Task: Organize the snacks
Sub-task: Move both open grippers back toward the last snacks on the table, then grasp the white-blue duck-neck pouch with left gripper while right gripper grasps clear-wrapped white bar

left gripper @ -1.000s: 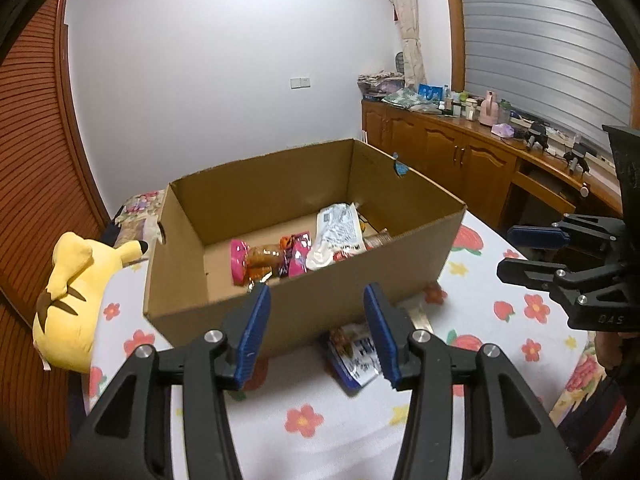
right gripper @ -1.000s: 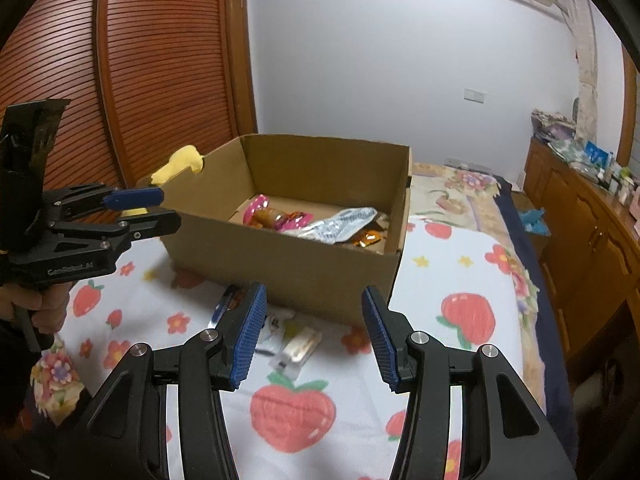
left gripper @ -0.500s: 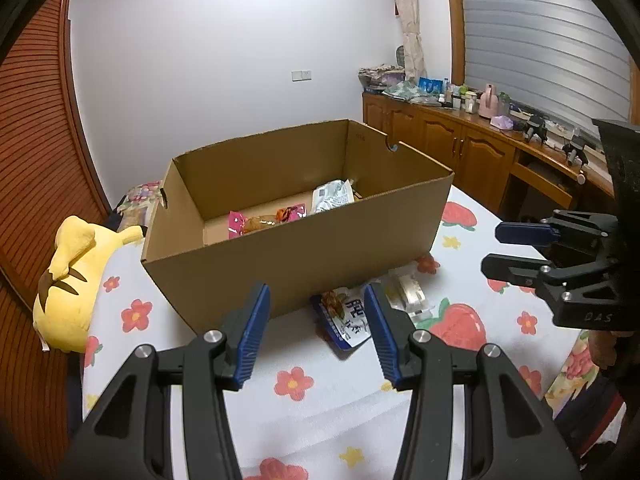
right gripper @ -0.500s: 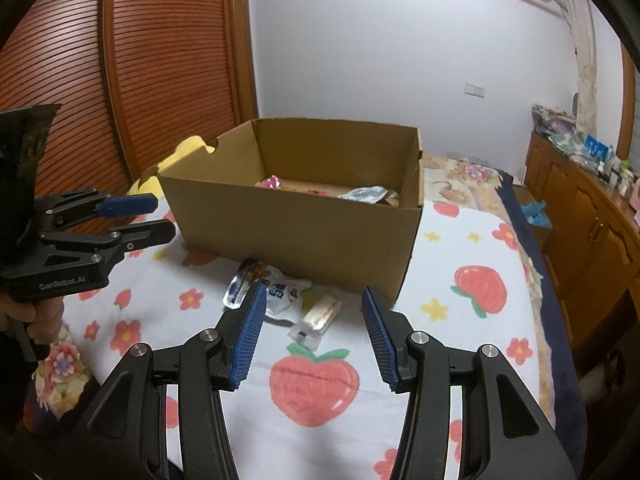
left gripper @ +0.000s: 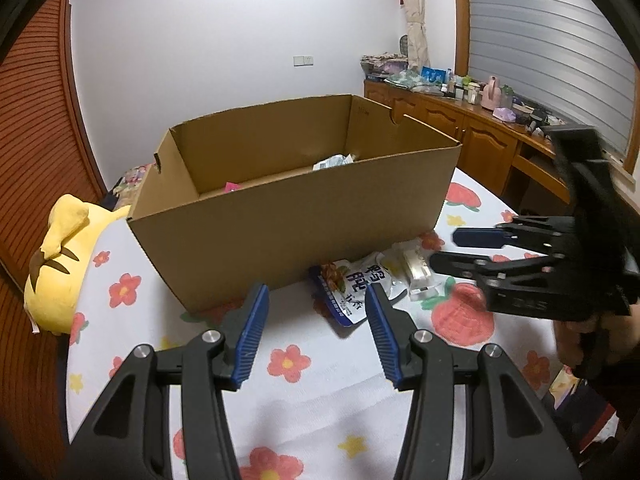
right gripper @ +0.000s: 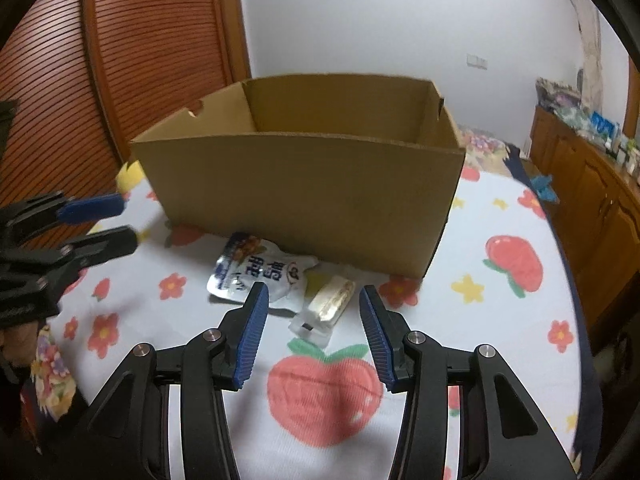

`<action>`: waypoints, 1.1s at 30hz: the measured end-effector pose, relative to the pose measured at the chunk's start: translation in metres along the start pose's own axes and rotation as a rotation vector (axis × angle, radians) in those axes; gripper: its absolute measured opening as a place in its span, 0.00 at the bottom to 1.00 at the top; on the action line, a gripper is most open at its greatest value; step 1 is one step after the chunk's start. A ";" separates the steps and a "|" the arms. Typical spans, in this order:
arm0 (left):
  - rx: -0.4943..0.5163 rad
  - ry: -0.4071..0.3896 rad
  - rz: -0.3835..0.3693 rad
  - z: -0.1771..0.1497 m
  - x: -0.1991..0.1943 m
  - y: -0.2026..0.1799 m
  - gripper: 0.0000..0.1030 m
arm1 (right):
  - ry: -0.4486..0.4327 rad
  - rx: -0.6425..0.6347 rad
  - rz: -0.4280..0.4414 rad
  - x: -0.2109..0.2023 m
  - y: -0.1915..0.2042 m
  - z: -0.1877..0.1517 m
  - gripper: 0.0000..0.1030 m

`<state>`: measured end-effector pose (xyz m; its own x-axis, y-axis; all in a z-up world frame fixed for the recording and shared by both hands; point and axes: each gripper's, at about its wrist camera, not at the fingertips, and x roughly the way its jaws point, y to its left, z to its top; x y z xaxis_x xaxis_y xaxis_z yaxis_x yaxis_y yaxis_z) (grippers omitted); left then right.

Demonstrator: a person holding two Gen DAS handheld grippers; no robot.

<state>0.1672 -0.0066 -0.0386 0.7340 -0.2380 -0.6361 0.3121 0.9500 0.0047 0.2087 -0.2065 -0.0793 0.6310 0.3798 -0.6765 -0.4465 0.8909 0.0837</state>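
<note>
Two loose snacks are seen on a white tablecloth w/ red fruit and flower print (right gripper: 500, 320), just in front of the near wall of an open brown cardboard box (right gripper: 312, 208): a white-and-blue foil pouch w/ dark printed characters (right gripper: 260, 272) at left, and a small clear-wrapped beige bar (right gripper: 328, 304) just beside it at right, apparently touching or overlapping at the pouch's corner.

The right gripper (right gripper: 310, 332) is held low over the cloth, blue-padded jaws spread, nothing between the pads; the bar lies just beyond the tips. The left gripper (left gripper: 316, 328) is likewise spread and empty, w/ the pouch just ahead of its right pad.

Risks, as judged: the flat bar could be pushed under the pouch or against the box wall instead of being pinched; the slick foil could slip out of a shallow bite; cloth could be bunched and caught in the pads; both grippers are aimed at neighbouring items and could collide.

Inside the box, only partly seen from the left wrist view: a white-grey packet (left gripper: 334, 162) toward the far right and a pink wrapper (left gripper: 232, 187) nearer the left. The rest is hidden by the near wall. A yellow plush toy (left gripper: 60, 264) lies at the left of the box.
</note>
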 end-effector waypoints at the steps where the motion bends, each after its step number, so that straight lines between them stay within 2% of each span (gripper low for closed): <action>1: 0.003 0.000 0.001 0.000 0.001 -0.001 0.49 | 0.012 0.013 -0.003 0.007 -0.002 0.001 0.46; 15: 0.005 0.032 0.001 -0.005 0.013 -0.006 0.49 | 0.100 0.067 -0.021 0.047 -0.017 -0.001 0.46; 18: 0.000 0.041 -0.001 -0.006 0.018 -0.009 0.49 | 0.099 0.062 -0.006 0.048 -0.021 -0.002 0.35; 20: -0.001 0.050 -0.002 -0.007 0.023 -0.012 0.50 | 0.102 0.056 -0.003 0.048 -0.022 -0.003 0.20; 33: -0.009 0.116 0.008 0.003 0.070 -0.034 0.51 | 0.052 0.037 0.009 0.009 -0.035 -0.025 0.19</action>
<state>0.2102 -0.0559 -0.0813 0.6614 -0.2063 -0.7211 0.3008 0.9537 0.0031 0.2137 -0.2405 -0.1068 0.5923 0.3755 -0.7129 -0.4277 0.8963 0.1168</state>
